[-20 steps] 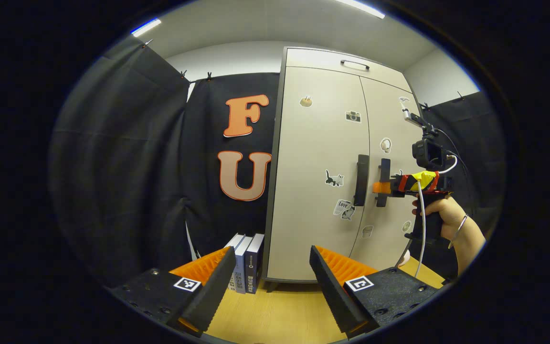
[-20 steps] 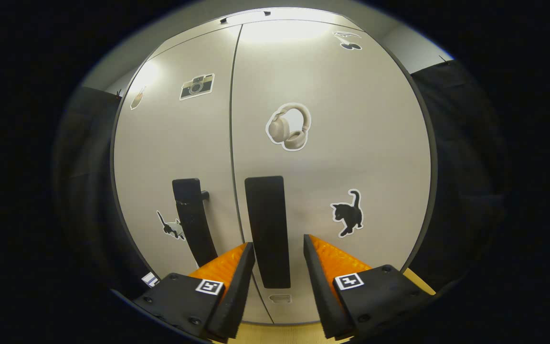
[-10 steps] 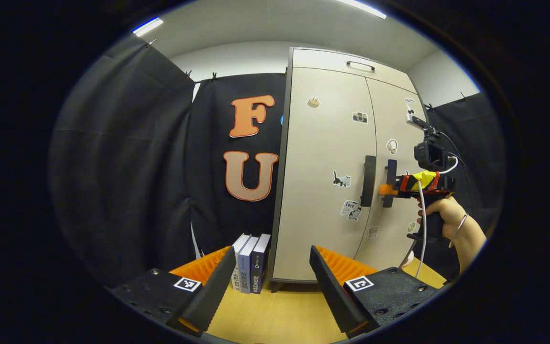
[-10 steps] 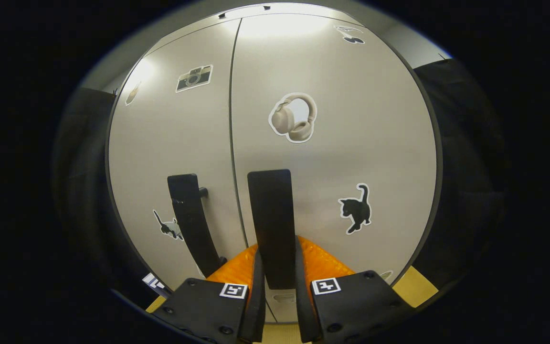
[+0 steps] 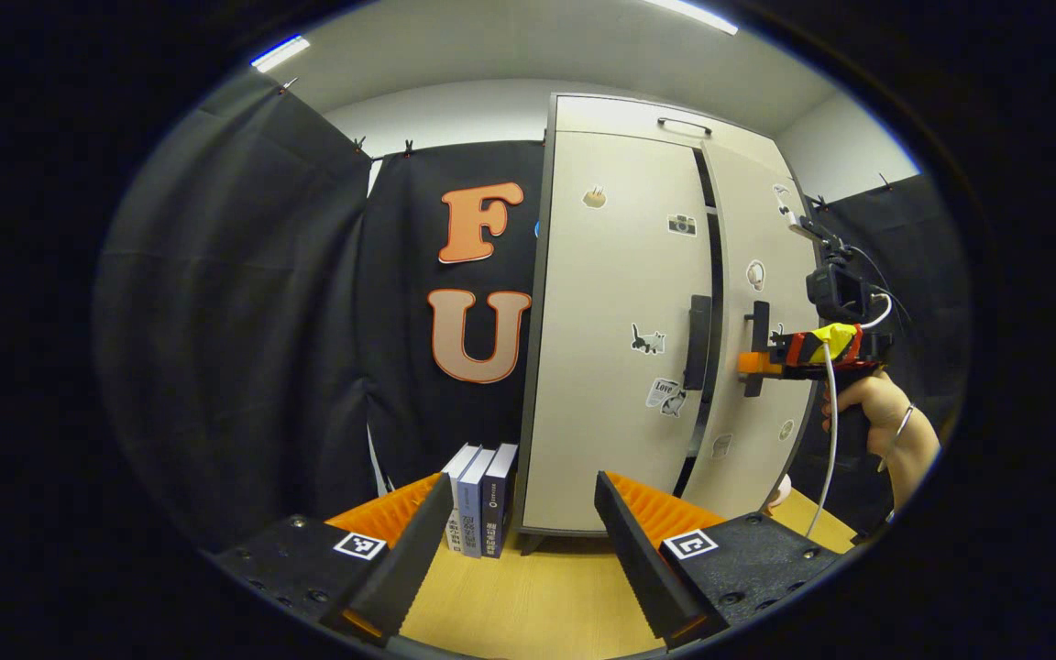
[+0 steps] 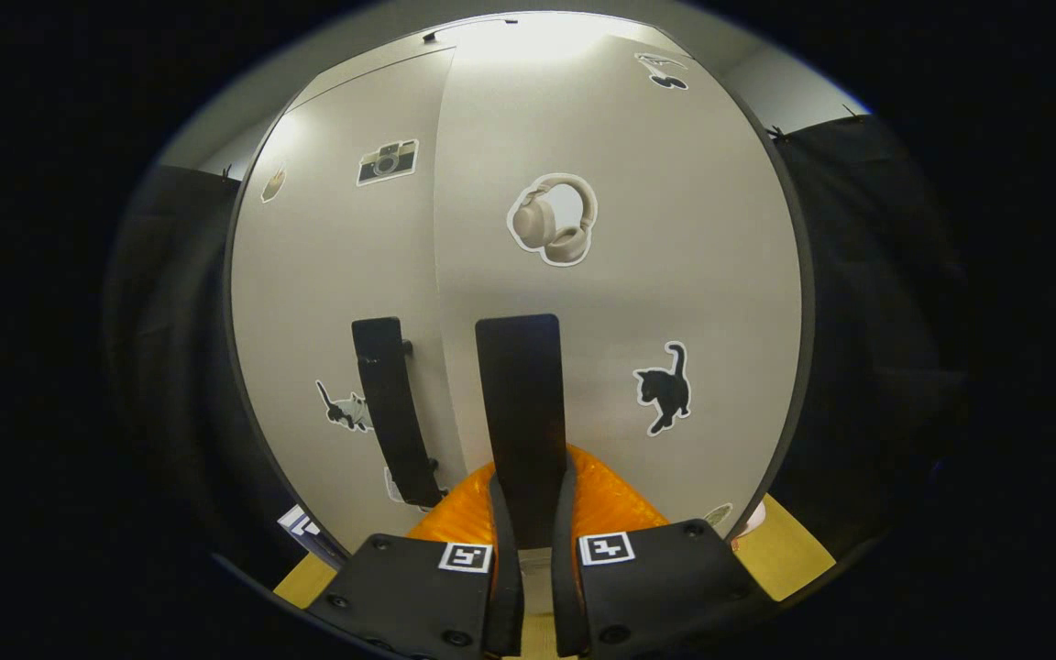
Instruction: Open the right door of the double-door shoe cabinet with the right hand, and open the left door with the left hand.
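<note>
The beige shoe cabinet stands on a wooden surface. Its left door (image 5: 615,330) is closed flat and carries a black vertical handle (image 5: 697,342). The right door (image 5: 757,229) stands slightly ajar, with a dark gap (image 5: 714,275) between the doors. My right gripper (image 5: 750,364), held by a hand (image 5: 867,403), is shut on the right door's handle (image 5: 758,321). In the right gripper view the right gripper (image 6: 528,513) clamps that handle (image 6: 521,394) low down, beside the left handle (image 6: 390,403). My left gripper (image 5: 519,541) hangs open well short of the cabinet, holding nothing.
Three books (image 5: 478,500) stand upright against the cabinet's left side on the wooden surface (image 5: 528,605). Black cloth walls close in at the left and behind. A top flap with a small handle (image 5: 682,124) sits above the doors.
The right gripper closed on the right door's handle, and the door has swung out a little, opening a dark gap. The left gripper stays open and has barely moved.
</note>
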{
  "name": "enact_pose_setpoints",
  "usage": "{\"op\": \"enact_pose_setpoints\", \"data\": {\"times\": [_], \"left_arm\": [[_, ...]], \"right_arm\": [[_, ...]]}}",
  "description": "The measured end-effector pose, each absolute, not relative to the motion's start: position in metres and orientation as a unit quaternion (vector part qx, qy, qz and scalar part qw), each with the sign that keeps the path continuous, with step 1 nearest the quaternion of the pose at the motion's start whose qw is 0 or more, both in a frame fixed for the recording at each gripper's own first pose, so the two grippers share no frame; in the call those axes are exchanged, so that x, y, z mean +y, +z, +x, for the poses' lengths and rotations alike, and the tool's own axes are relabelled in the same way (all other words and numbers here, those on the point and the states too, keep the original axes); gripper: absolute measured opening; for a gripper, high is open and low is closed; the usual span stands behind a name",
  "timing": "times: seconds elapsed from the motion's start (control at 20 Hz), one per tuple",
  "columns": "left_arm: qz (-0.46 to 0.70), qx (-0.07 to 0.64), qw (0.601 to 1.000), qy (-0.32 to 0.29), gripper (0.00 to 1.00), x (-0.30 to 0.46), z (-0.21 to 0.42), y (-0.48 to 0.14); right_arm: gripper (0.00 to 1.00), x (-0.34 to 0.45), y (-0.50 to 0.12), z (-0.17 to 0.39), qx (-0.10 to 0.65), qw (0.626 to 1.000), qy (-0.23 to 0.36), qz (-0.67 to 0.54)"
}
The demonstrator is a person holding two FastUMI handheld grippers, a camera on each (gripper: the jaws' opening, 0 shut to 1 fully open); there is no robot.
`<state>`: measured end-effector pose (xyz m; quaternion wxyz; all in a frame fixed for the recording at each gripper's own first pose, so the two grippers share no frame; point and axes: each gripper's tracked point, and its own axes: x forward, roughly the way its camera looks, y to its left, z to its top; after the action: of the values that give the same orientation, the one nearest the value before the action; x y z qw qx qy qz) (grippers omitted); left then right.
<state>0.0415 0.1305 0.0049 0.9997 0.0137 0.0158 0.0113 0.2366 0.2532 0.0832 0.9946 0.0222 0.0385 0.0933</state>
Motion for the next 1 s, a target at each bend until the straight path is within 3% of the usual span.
{"op": "enact_pose_setpoints", "data": {"times": [0.5, 0.55, 1.0], "left_arm": [[0.004, 0.012, 1.000, -0.001, 0.95, 0.108, 0.021, 0.009], [0.004, 0.010, 1.000, 0.001, 0.95, 0.107, 0.018, 0.011], [0.009, 0.007, 1.000, 0.015, 0.95, 0.093, -0.001, 0.013]], "right_arm": [[0.22, 0.234, 0.085, 0.216, 0.037, 0.994, 0.101, 0.011], [0.09, 0.235, 0.087, 0.209, 0.036, 0.993, 0.106, 0.027], [0.09, 0.222, 0.087, 0.195, 0.042, 0.991, 0.123, 0.037]]}}
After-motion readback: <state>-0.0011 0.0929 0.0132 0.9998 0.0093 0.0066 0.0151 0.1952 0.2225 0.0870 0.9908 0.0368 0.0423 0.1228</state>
